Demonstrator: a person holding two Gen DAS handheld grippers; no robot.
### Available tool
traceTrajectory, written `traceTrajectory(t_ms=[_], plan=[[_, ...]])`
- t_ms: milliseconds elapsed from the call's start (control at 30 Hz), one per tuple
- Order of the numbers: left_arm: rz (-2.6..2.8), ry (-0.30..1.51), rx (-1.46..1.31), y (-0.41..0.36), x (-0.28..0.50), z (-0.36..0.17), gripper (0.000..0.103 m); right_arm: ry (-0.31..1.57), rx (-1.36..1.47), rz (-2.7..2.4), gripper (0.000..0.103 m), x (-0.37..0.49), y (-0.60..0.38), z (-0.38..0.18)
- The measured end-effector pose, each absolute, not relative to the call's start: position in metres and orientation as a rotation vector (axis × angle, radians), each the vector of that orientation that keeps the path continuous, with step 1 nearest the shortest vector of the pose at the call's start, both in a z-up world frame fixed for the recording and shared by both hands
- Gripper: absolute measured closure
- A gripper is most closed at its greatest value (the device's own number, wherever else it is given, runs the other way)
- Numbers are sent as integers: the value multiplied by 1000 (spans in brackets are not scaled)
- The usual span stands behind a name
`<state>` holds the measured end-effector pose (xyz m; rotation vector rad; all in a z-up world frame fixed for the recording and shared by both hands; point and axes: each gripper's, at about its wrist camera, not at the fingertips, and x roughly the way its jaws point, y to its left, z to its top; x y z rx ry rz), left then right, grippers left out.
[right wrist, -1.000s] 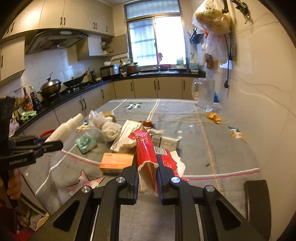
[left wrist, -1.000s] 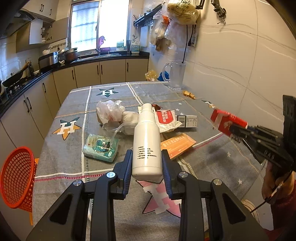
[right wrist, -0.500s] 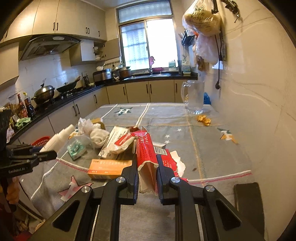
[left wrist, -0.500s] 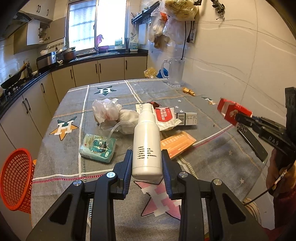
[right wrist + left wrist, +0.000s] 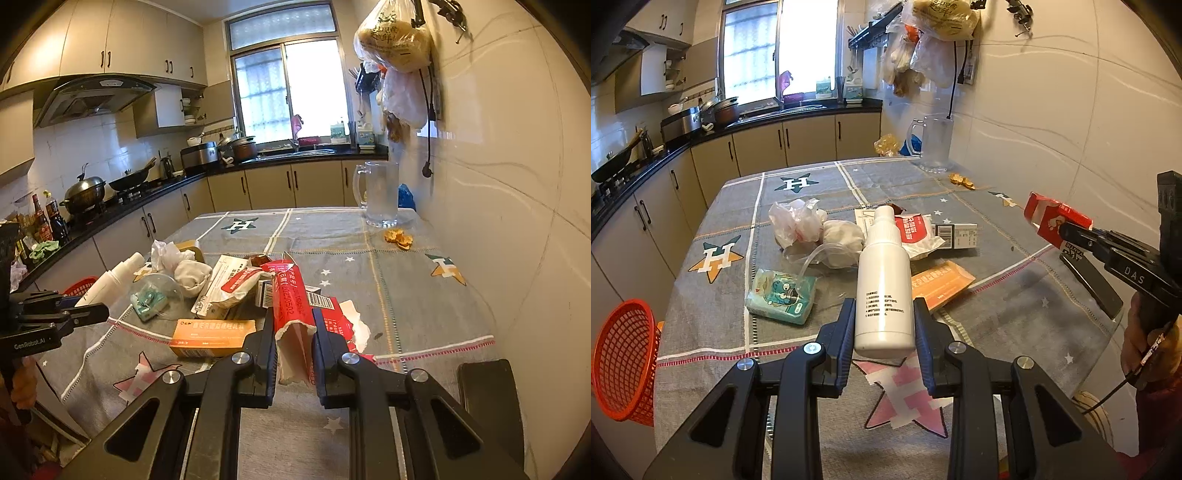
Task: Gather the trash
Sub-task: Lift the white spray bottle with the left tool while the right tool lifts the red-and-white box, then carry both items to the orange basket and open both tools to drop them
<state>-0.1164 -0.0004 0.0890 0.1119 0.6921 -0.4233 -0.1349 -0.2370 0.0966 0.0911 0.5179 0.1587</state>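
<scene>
My left gripper (image 5: 884, 325) is shut on a white plastic spray bottle (image 5: 884, 288), held above the near edge of the table. My right gripper (image 5: 294, 334) is shut on a torn red carton (image 5: 293, 306), held above the table's near right side; it also shows in the left wrist view (image 5: 1054, 221). The bottle shows at the left of the right wrist view (image 5: 110, 280). More trash lies mid-table: an orange box (image 5: 940, 284), a teal packet (image 5: 781, 297), crumpled white bags (image 5: 798, 221), a red-and-white wrapper (image 5: 916, 232).
An orange mesh basket (image 5: 622, 360) hangs off the table's left edge. A glass mug (image 5: 934, 147) and orange peel (image 5: 962, 181) sit at the far right by the wall. A black phone (image 5: 487, 391) lies at the near right. Kitchen counters run along the left.
Both grippers have lifted and pulled back slightly with their loads. The red carton sits higher over the table's right side.
</scene>
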Motion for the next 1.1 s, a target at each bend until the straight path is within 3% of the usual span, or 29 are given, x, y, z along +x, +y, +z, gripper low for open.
traceTrajectory(t_ms=[700, 1100], plan=[[-410, 694, 121, -11, -115, 90, 74, 538, 90, 232, 86, -129, -225, 92], [-166, 665, -1, 110, -114, 97, 74, 635, 6, 594, 86, -85, -84, 108]])
